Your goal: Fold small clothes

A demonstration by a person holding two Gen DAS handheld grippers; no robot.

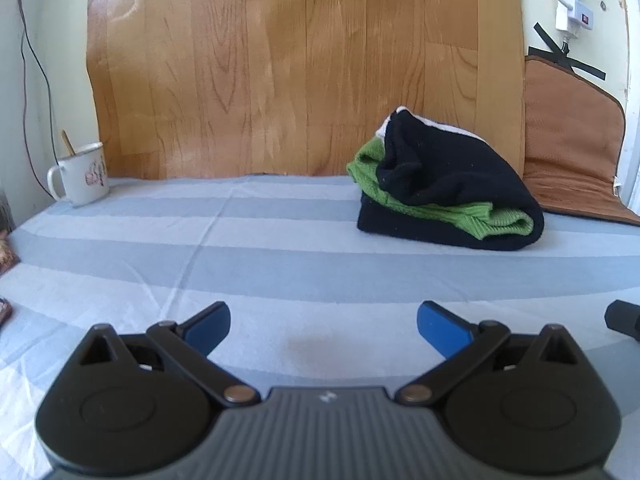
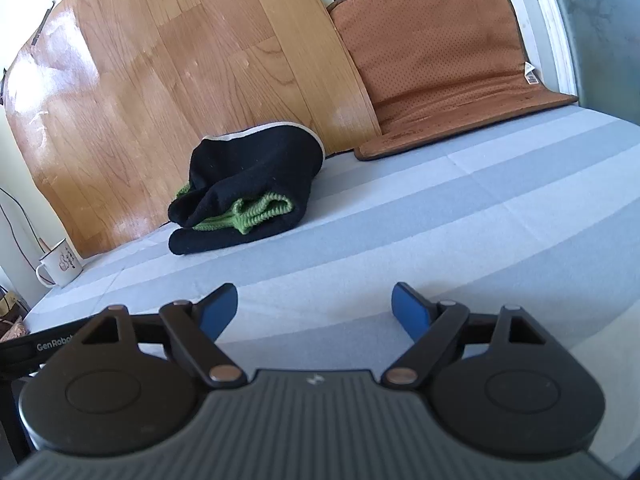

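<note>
On a bed covered by a pale blue and grey striped sheet (image 1: 280, 248) lies a folded bundle of black knit fabric with a green ribbed knit layer tucked inside (image 1: 444, 188), its upper edge showing a thin white trim. The bundle rests at the far side of the sheet, right of centre in the left wrist view and left of centre in the right wrist view, close in front of a large wood-grain panel (image 1: 300, 68) that leans against the wall.

The left gripper (image 1: 323, 326) hangs low over the near part of the sheet with its blue-padded fingers (image 1: 208, 330) spread wide and nothing between them. The right gripper (image 2: 315, 307) is likewise spread, its jaws empty, well apart from the bundle.

At the far left, beside the panel's lower corner, stands a white enamel mug with a printed motif (image 1: 82, 176) and a wooden stick in it. To the right of the panel a brown perforated cushion mat (image 2: 432, 56) is propped against the wall, its lower flap lying on the sheet. A white power strip (image 1: 572, 4) hangs on the wall above it.
</note>
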